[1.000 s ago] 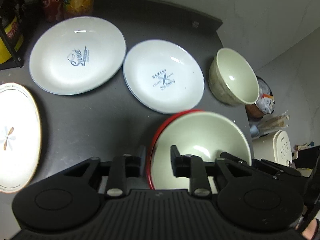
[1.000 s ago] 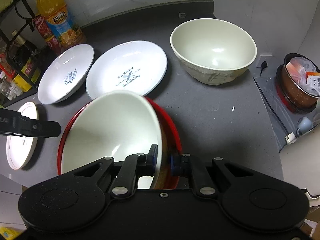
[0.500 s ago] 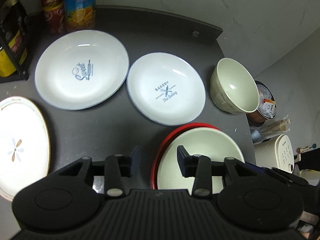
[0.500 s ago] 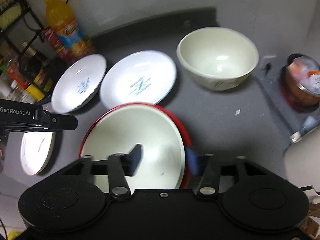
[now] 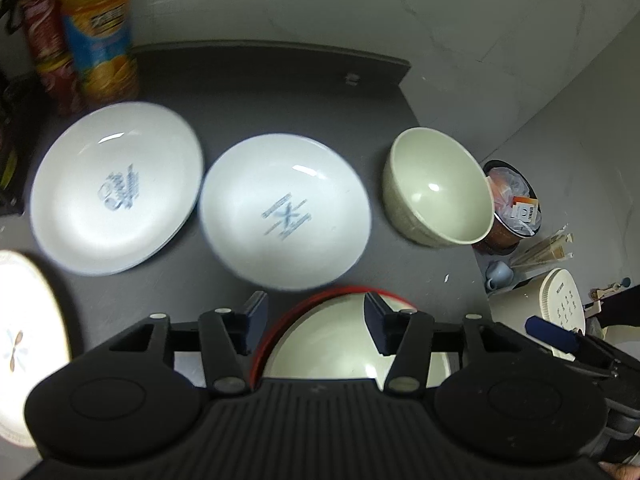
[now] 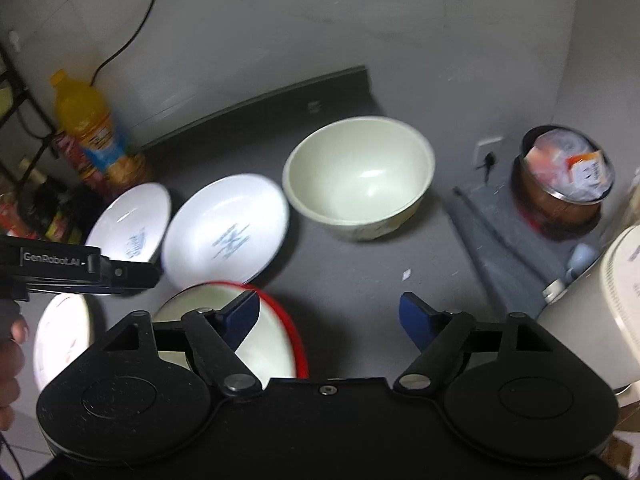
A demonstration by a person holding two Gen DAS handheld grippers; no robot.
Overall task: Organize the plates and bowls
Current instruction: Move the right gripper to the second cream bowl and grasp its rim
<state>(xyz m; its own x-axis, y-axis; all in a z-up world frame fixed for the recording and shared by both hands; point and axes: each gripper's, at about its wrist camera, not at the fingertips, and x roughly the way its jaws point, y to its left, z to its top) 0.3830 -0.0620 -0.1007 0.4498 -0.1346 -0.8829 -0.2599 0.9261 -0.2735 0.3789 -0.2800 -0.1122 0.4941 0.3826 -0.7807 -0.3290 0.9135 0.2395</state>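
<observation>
A cream bowl point(image 5: 340, 344) rests inside a red-rimmed plate point(image 5: 360, 291) at the near edge of the dark counter. My left gripper point(image 5: 314, 322) hovers open above this pair, holding nothing. My right gripper point(image 6: 332, 318) is open too, lifted and off to the right of the same bowl point(image 6: 264, 352). Farther back stand a second cream bowl point(image 5: 438, 192) point(image 6: 360, 176), a white "Bakery" plate point(image 5: 284, 212) point(image 6: 226, 232) and a white "Sweet" plate point(image 5: 116, 188) point(image 6: 130, 220). A flower-patterned plate point(image 5: 24, 344) point(image 6: 60, 336) lies at the left.
An orange juice bottle point(image 6: 90, 130) and red cans point(image 5: 44, 48) stand at the back left by a rack. Off the counter's right edge are a copper pot of packets point(image 6: 564, 184) and a white appliance point(image 6: 600, 316). A person's hand point(image 6: 10, 344) holds the left gripper.
My right gripper let go of the cream bowl, which settled into the red plate, then opened wide and drew back to the right. My left gripper opened wider and pulled back.
</observation>
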